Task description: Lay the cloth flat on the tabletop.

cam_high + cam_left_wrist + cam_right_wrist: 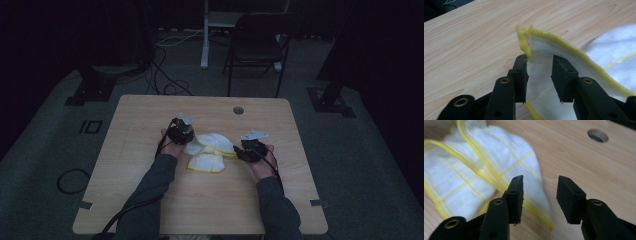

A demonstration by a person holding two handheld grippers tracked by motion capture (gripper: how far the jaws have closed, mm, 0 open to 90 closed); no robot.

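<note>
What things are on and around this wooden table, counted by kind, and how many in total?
White cloth with yellow edging and stripes: 1
Hand-held black two-jaw grippers: 2, left gripper, right gripper
Light wooden table with a round hole: 1
Black folding chair: 1
Total: 5

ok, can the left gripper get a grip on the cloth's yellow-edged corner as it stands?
Probably yes: the left gripper already has the raised corner of the cloth between its open jaws, with nothing else in the gap; closing should pinch it.
</note>
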